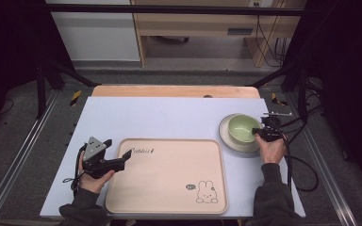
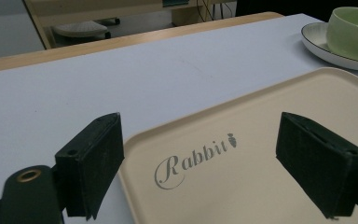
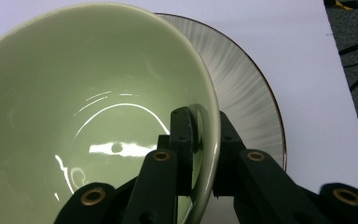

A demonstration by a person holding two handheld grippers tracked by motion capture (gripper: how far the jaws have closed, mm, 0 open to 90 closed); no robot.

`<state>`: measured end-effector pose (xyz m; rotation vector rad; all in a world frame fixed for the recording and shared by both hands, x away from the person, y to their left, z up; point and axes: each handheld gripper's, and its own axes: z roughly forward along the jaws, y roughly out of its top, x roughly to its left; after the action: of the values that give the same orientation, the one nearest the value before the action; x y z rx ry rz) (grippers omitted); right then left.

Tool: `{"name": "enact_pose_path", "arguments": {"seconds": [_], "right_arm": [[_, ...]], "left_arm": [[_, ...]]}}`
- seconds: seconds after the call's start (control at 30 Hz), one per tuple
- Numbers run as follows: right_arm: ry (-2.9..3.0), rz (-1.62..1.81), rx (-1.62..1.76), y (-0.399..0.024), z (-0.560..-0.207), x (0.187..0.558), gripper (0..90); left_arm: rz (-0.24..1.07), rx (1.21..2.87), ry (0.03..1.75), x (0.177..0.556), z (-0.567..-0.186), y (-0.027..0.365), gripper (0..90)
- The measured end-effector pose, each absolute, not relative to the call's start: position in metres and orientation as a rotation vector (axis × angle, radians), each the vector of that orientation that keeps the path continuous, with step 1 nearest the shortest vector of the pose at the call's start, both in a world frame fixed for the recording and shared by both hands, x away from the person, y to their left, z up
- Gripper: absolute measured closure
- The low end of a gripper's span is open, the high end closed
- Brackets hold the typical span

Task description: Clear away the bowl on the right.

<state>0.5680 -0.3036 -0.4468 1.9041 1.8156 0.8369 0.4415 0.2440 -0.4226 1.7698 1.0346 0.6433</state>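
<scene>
The right tool (image 3: 200, 154) is clamped on the near-right rim of the bowl (image 1: 243, 128), 1 jaw inside and 1 outside, while the bowl sits upright, mouth up, on the plate (image 1: 226, 136) at the right of the worktop (image 1: 169, 117), just right of the tray (image 1: 169, 176). Risk: with 1 rim grip on a glazed wall, the bowl could tilt or slip when lifted, and it may drag the plate. The bowl is round, with a vertical axis and no long side; the left tool (image 2: 214, 168) stands wide and empty over the tray's far-left corner.
</scene>
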Motion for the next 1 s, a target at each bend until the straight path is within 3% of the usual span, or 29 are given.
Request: {"name": "enact_pose_path", "arguments": {"seconds": [1.0], "right_arm": [[1.777,0.848,1.865,-0.294,-0.437,0.564,83.6]], "left_arm": [[0.645,1.768,1.035,0.441,-0.422,0.246,14.6]]}}
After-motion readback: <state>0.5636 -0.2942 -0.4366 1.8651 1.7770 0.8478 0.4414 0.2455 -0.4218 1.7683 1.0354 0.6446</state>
